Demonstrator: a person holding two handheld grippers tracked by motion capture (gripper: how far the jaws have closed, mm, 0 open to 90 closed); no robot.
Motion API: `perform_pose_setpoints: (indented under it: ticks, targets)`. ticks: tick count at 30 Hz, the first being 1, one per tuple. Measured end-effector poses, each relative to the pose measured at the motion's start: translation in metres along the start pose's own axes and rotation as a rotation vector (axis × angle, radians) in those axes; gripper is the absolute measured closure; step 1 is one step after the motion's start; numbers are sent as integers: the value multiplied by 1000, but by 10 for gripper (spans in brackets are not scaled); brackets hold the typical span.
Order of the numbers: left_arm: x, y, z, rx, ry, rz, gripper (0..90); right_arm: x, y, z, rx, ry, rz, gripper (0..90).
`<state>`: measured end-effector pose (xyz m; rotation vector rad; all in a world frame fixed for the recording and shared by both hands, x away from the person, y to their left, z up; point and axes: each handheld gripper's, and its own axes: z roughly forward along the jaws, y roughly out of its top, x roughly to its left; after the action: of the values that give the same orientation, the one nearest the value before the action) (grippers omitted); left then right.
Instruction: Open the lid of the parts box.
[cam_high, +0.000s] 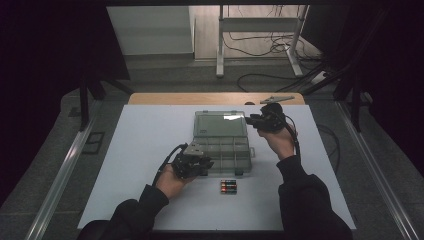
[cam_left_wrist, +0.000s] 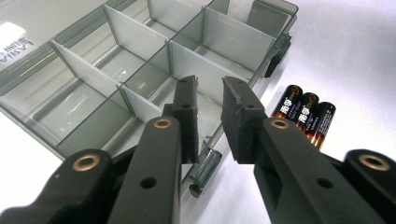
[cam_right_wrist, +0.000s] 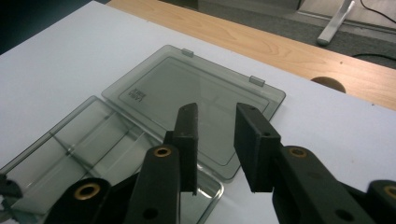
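A smoky clear compartment box (cam_high: 235, 150) lies open at the middle of the white mat, its lid (cam_high: 220, 123) folded flat behind it. Three batteries (cam_high: 228, 186) lie side by side just in front of the box. My left gripper (cam_high: 206, 164) sits at the box's front left corner. In the left gripper view its jaws (cam_left_wrist: 210, 86) stand a little apart over the front wall (cam_left_wrist: 205, 140), and nothing is pinched between them. The batteries (cam_left_wrist: 306, 114) lie to their right. My right gripper (cam_high: 250, 120) hovers at the lid's right edge, open and empty (cam_right_wrist: 217, 112) above the lid (cam_right_wrist: 187, 88).
The box's compartments (cam_left_wrist: 130, 32) look empty. A wooden table edge (cam_high: 215, 98) with a round hole (cam_right_wrist: 328, 84) runs behind the mat. White mat (cam_high: 140, 150) stretches to the left and right of the box. Cables and a stand leg (cam_high: 220, 60) are on the floor beyond.
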<state>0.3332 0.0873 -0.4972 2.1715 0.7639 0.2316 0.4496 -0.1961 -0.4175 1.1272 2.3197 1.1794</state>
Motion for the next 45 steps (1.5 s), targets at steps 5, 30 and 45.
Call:
perform_pose_setpoints:
  ticks: [5, 30, 45]
  targets:
    - [-1, 1, -4, -4, 7, -2, 717, 3, -5, -3, 12, 12, -4, 639]
    - [3, -2, -35, -45, 48, -31, 582, 23, -21, -34, 10, 1, -50, 477]
    - [11, -5, -57, -58, 74, -47, 483, 41, -29, -48, 0, 43, -68, 307]
